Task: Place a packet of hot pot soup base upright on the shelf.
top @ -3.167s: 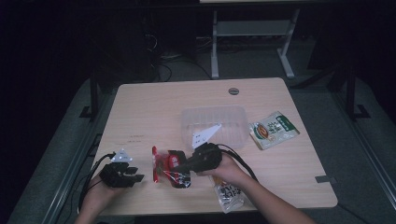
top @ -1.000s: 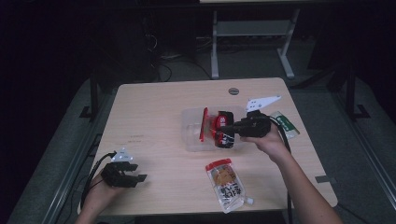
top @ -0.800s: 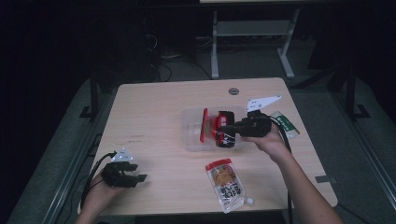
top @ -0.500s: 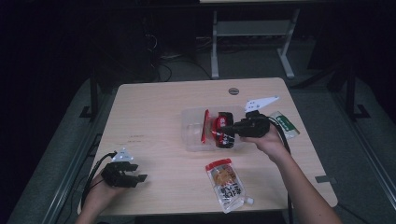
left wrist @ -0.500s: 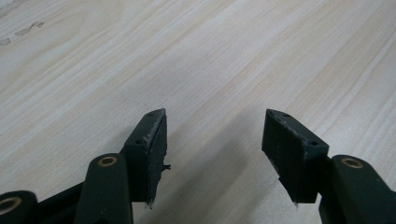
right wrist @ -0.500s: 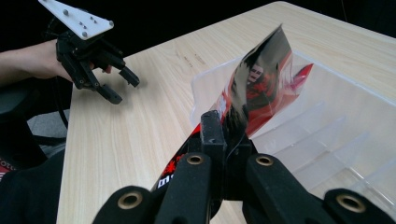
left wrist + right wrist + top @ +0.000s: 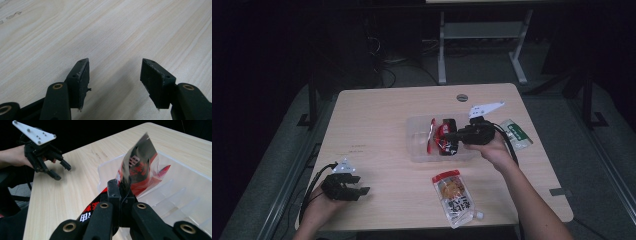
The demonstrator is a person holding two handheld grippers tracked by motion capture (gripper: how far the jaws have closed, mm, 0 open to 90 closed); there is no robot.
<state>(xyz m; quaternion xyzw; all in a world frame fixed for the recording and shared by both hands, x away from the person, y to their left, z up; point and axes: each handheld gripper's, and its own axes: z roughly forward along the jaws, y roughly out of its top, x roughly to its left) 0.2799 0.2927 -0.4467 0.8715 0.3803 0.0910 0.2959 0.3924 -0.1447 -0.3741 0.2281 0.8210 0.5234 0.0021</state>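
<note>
Dim room, grey floor (image 7: pixel 277 165); pale wooden table (image 7: pixel 377 130), white metal stand (image 7: pixel 482 35)

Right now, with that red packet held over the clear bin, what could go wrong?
The right gripper pinches only an edge of the red packet, so it could slip or tear. The packet hangs tilted near the clear bin wall, so a release might leave it draped on the rim. The left gripper rests far away, unable to steady the bin.
</note>
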